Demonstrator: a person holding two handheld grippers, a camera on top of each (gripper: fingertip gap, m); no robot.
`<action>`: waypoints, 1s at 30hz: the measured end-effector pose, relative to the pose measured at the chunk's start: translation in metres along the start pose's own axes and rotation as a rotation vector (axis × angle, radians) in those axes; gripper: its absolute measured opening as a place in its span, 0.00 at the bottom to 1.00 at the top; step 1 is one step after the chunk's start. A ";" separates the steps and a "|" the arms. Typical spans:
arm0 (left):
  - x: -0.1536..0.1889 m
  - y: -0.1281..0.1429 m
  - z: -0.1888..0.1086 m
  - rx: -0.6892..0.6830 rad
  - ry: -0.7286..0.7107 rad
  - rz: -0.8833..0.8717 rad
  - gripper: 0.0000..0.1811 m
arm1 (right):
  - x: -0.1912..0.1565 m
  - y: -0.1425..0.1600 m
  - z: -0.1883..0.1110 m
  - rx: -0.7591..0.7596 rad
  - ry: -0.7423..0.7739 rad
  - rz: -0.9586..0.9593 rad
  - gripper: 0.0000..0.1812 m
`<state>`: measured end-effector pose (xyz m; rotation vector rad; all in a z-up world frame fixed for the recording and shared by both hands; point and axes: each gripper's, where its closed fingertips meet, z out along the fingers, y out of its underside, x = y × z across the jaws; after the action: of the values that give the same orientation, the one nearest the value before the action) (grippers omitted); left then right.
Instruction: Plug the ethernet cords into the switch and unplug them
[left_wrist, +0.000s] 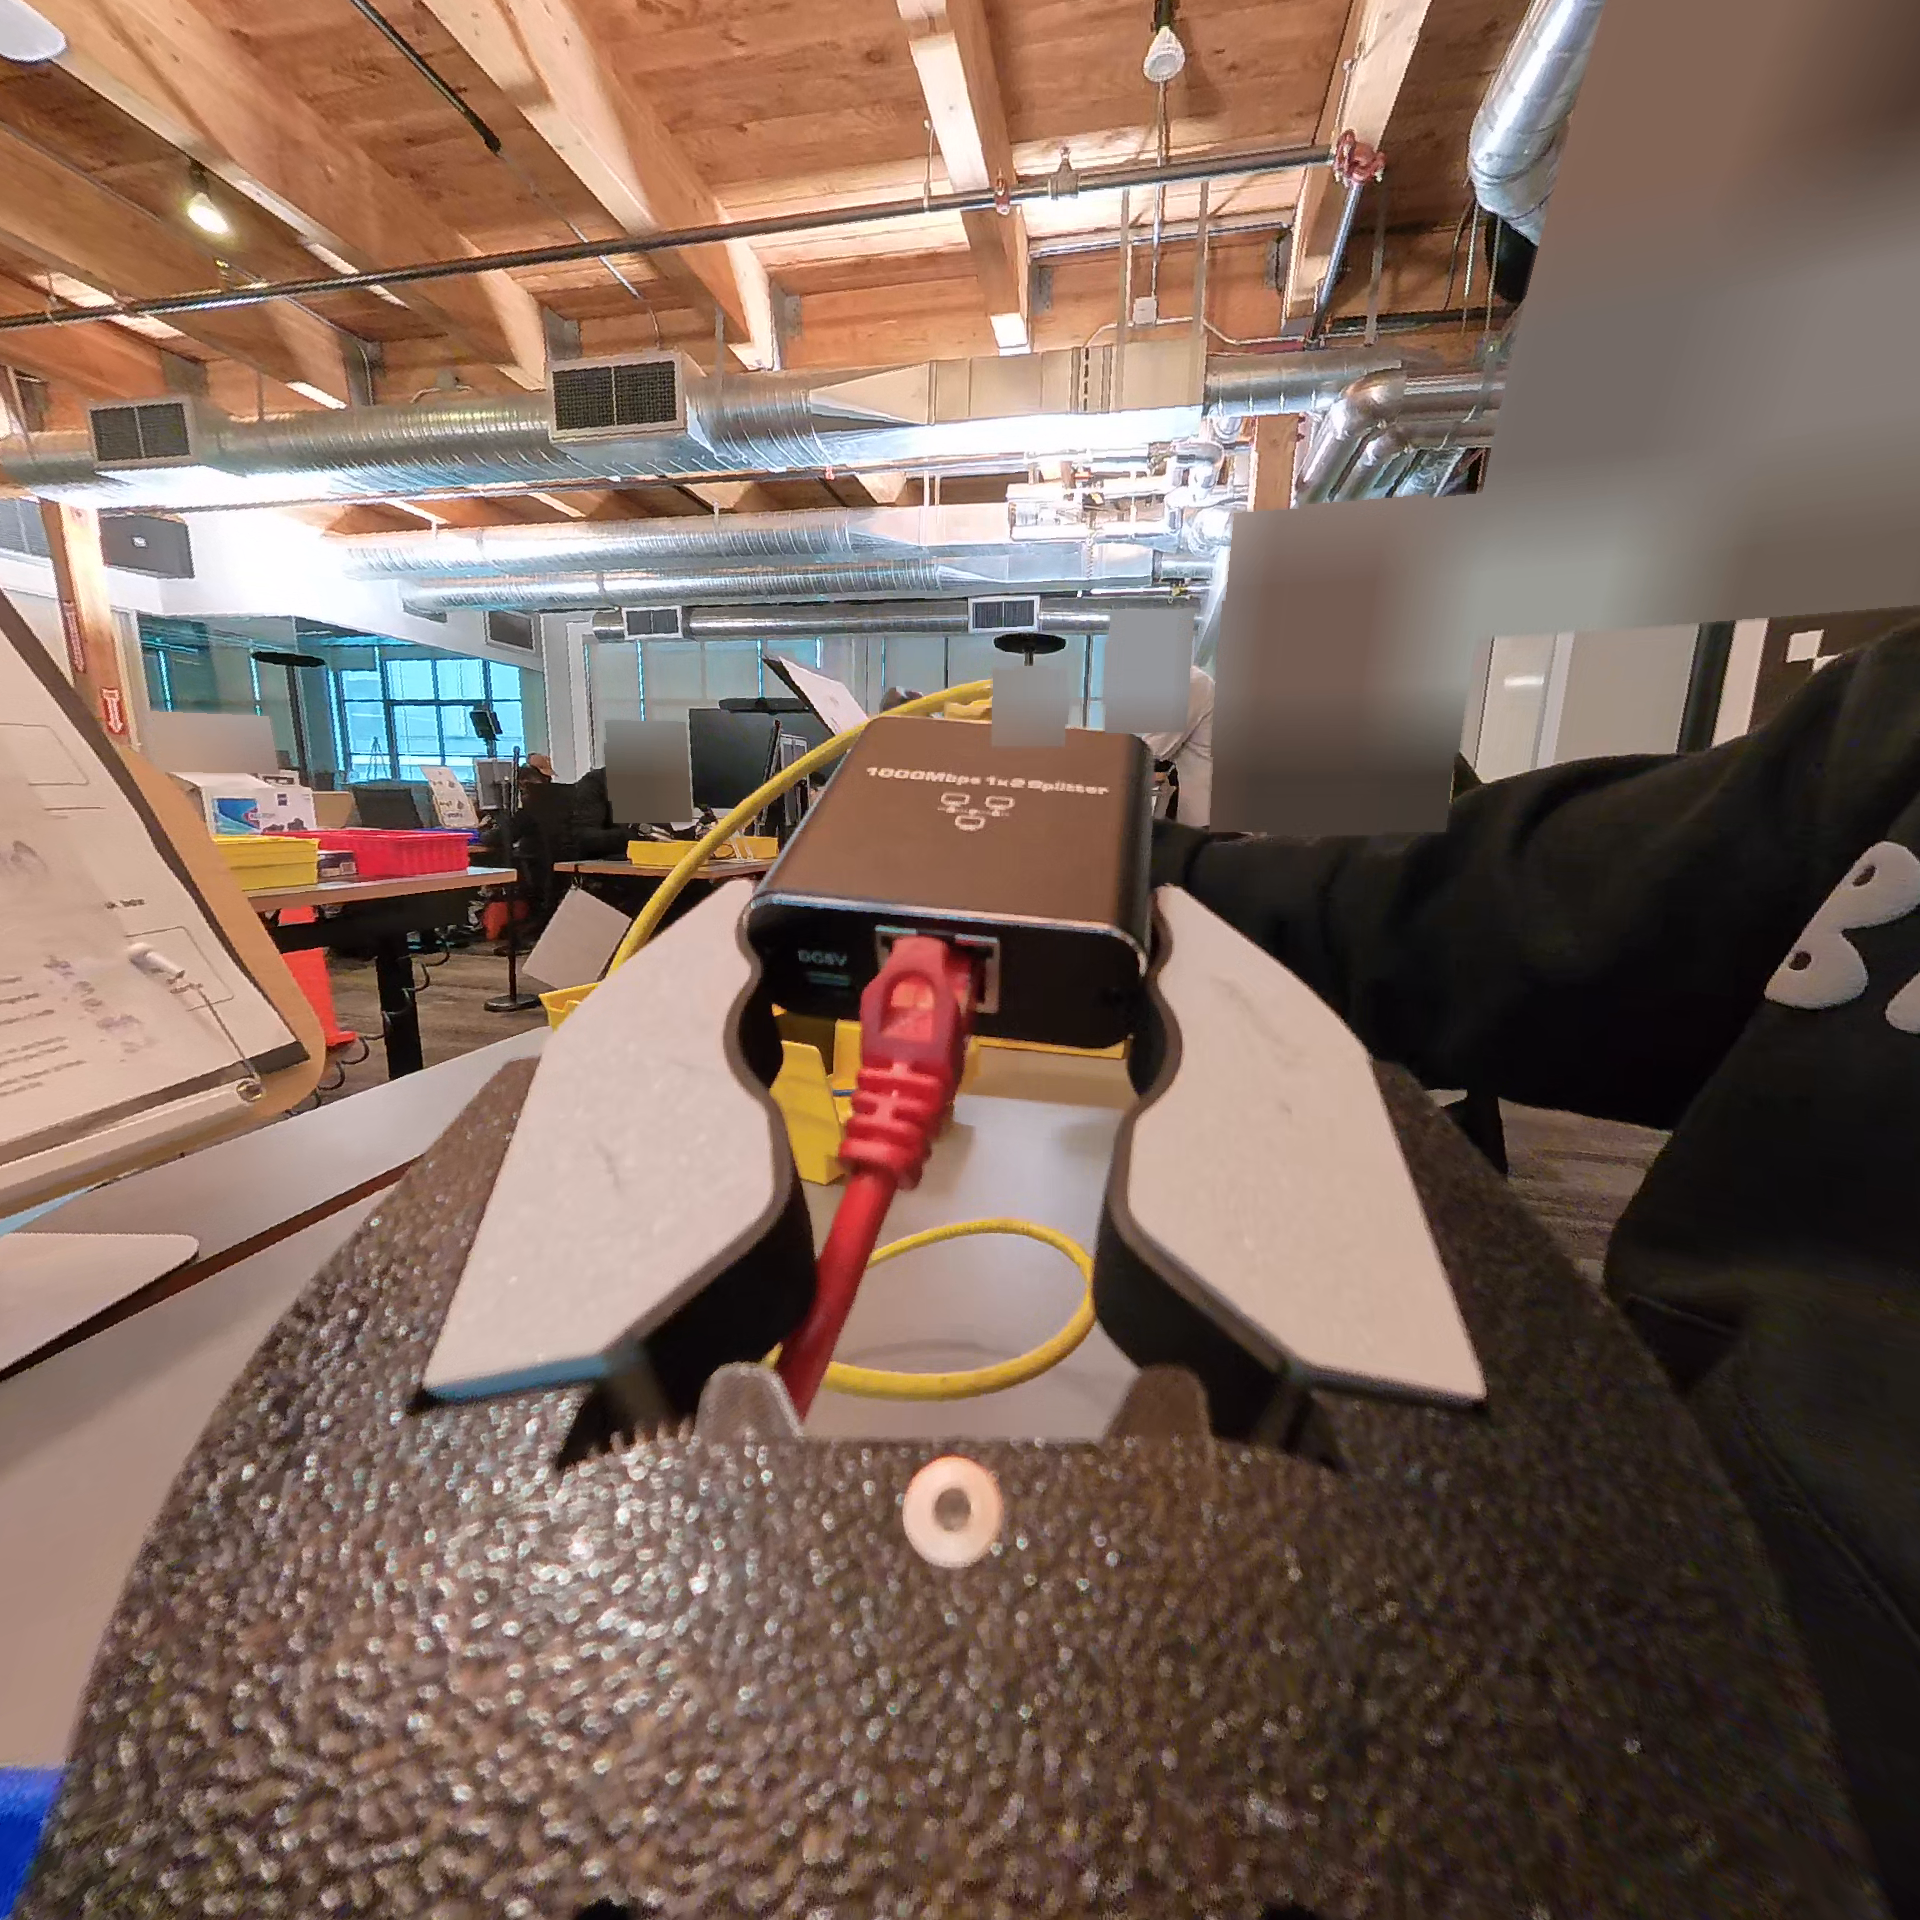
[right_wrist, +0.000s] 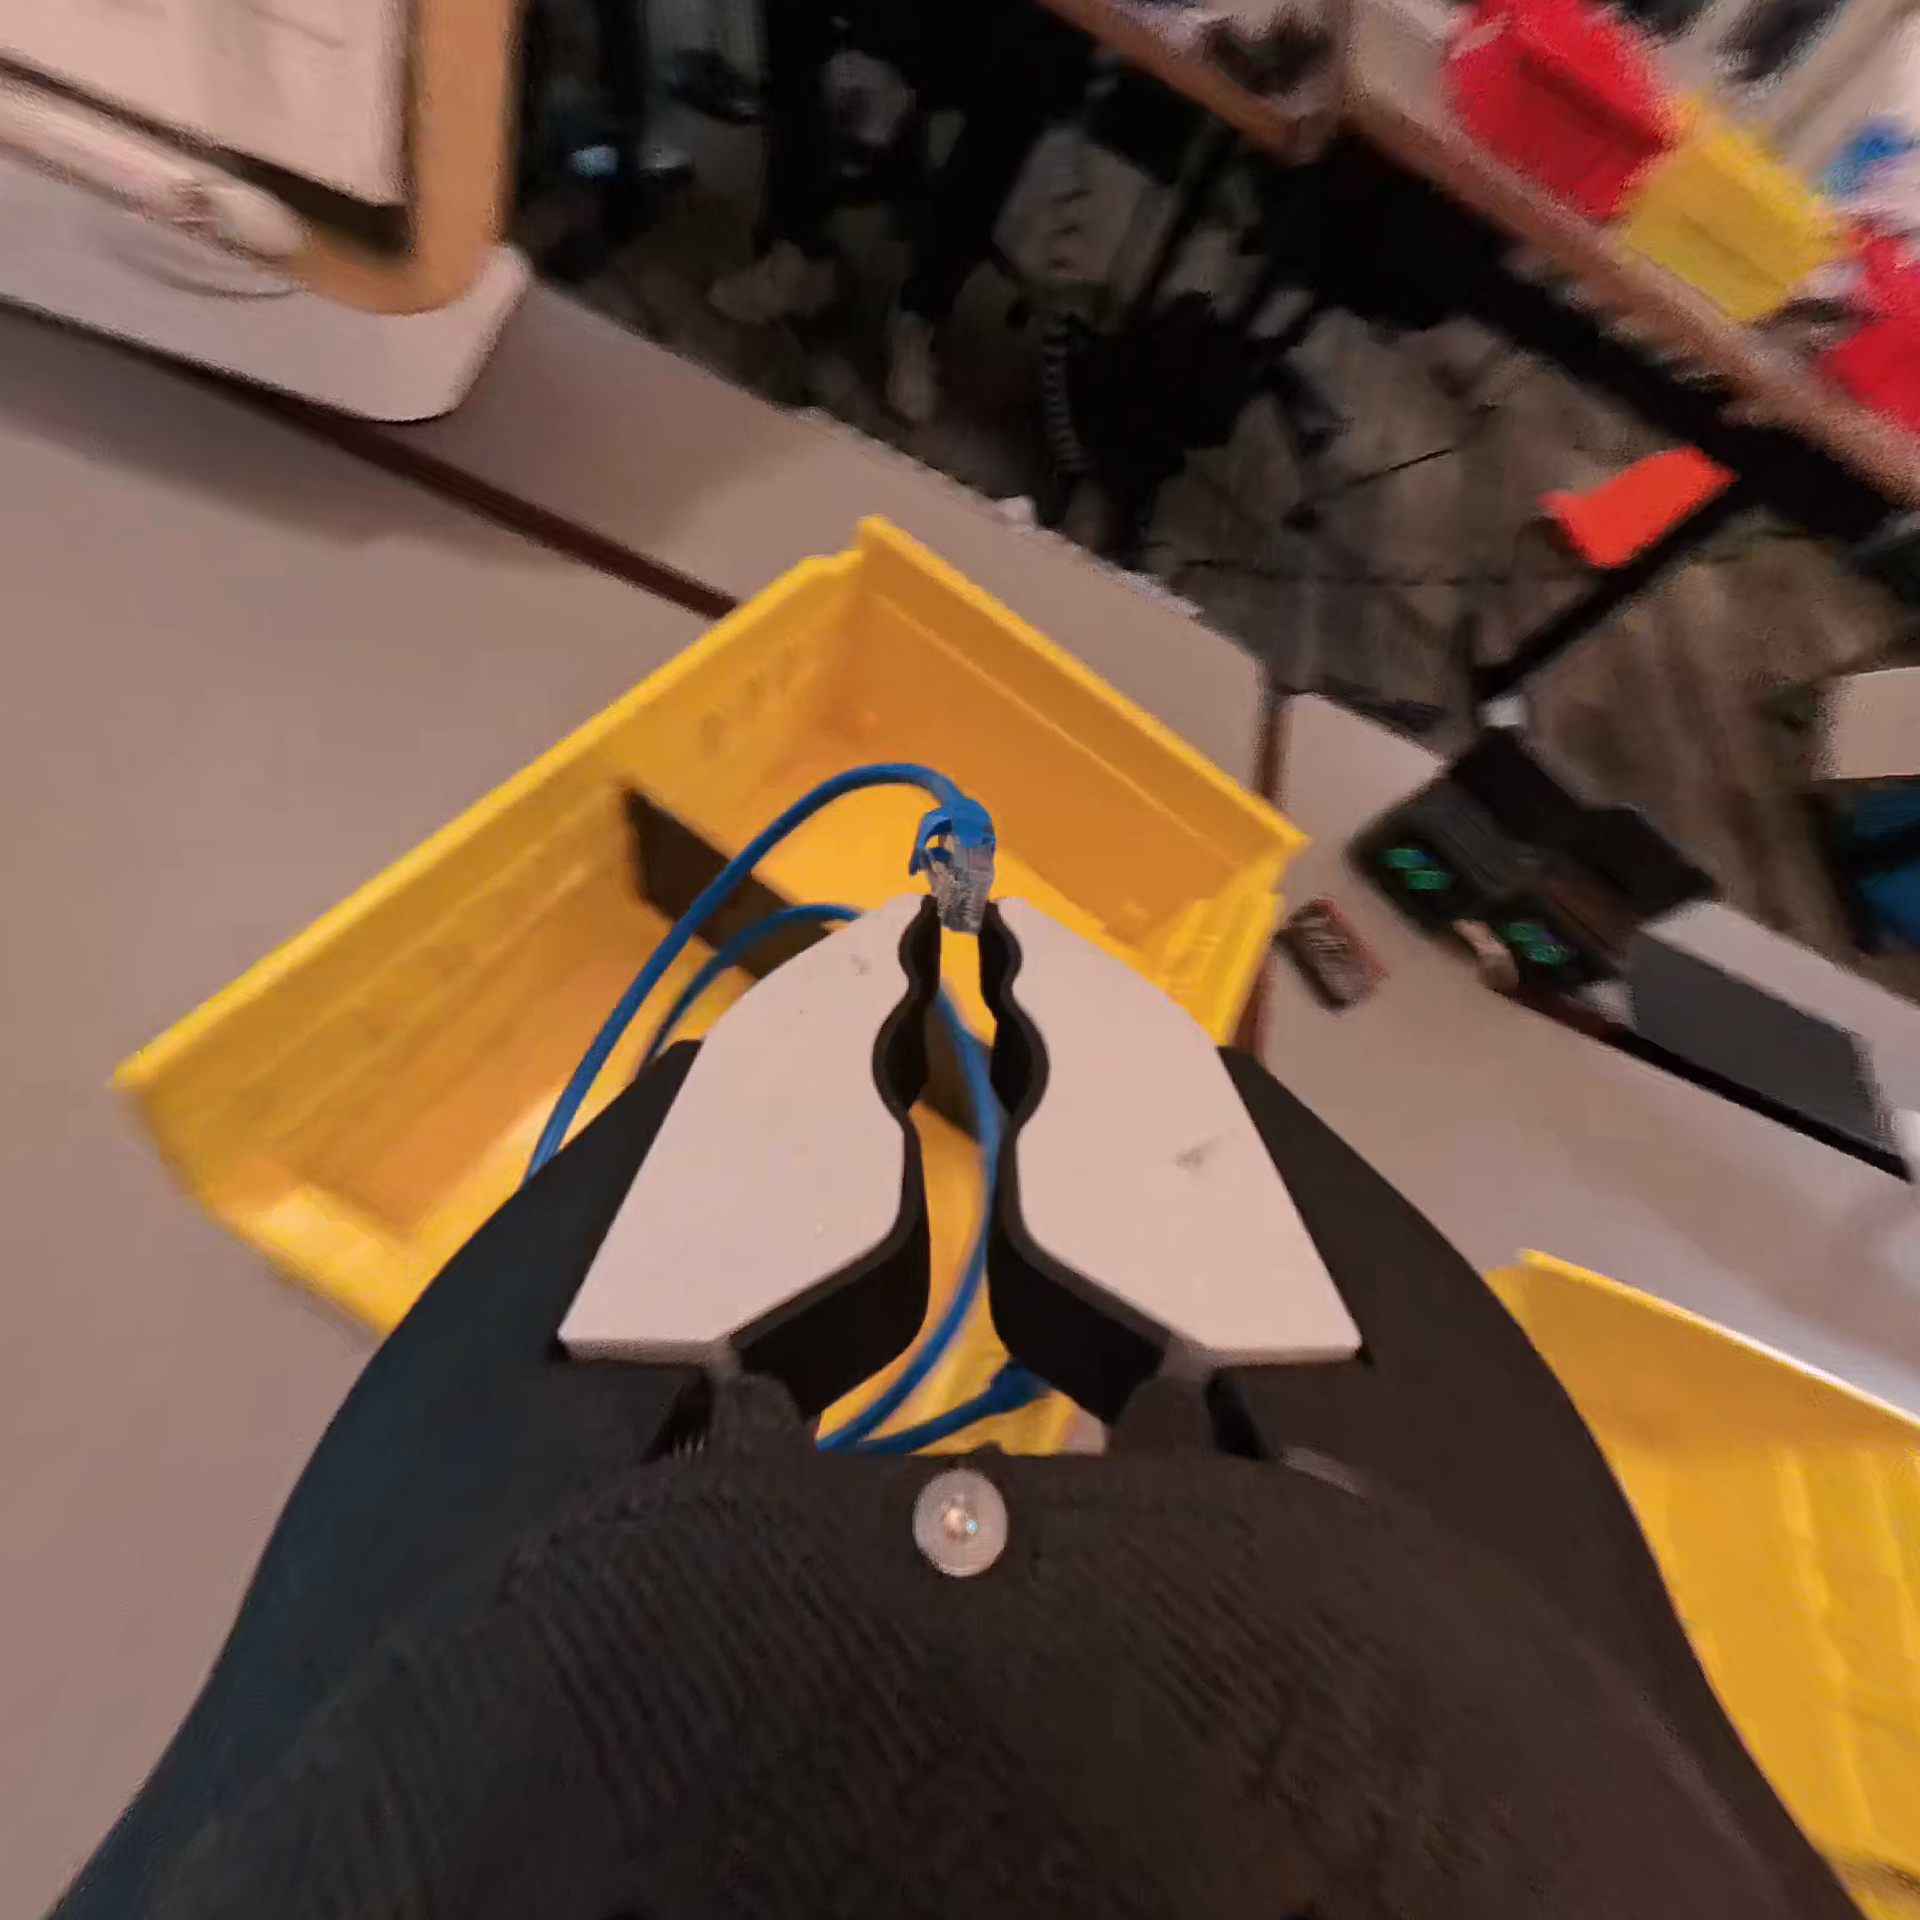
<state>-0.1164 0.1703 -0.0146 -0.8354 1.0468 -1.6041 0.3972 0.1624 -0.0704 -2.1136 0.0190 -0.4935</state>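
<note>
My left gripper (left_wrist: 951, 925) is shut on the black switch box (left_wrist: 966, 831) and holds it up in the air, its two fingers clamping the sides. A red ethernet cord (left_wrist: 894, 1070) is plugged into the port facing me and hangs down between the fingers. A yellow cord (left_wrist: 727, 831) runs from the far end of the box and loops below. My right gripper (right_wrist: 958, 912) is shut on the clear plug of a blue ethernet cord (right_wrist: 961, 847), held above a yellow bin (right_wrist: 520, 935); the blue cord loops down into the bin.
A person's black sleeve (left_wrist: 1507, 904) reaches in from the right. A clipboard with papers (left_wrist: 114, 935) stands at the left. A second yellow bin (right_wrist: 1714, 1475) lies at the lower right on the grey table (right_wrist: 260, 727). Black devices (right_wrist: 1538, 883) sit beyond the table's edge.
</note>
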 end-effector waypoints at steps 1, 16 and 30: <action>0.000 0.000 0.000 -0.002 0.001 -0.001 0.36 | 0.013 -0.003 -0.002 0.025 0.082 -0.026 0.03; 0.001 0.003 0.001 -0.006 0.009 -0.004 0.36 | -0.044 0.094 0.025 -0.495 -0.254 0.102 0.25; -0.003 0.048 0.013 -0.210 -0.019 0.141 0.36 | -0.313 -0.065 -0.195 0.240 -1.116 0.259 0.36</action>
<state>-0.0863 0.1645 -0.0535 -0.8937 1.2476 -1.3822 0.0297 0.1062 -0.0295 -1.8498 -0.3772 0.8221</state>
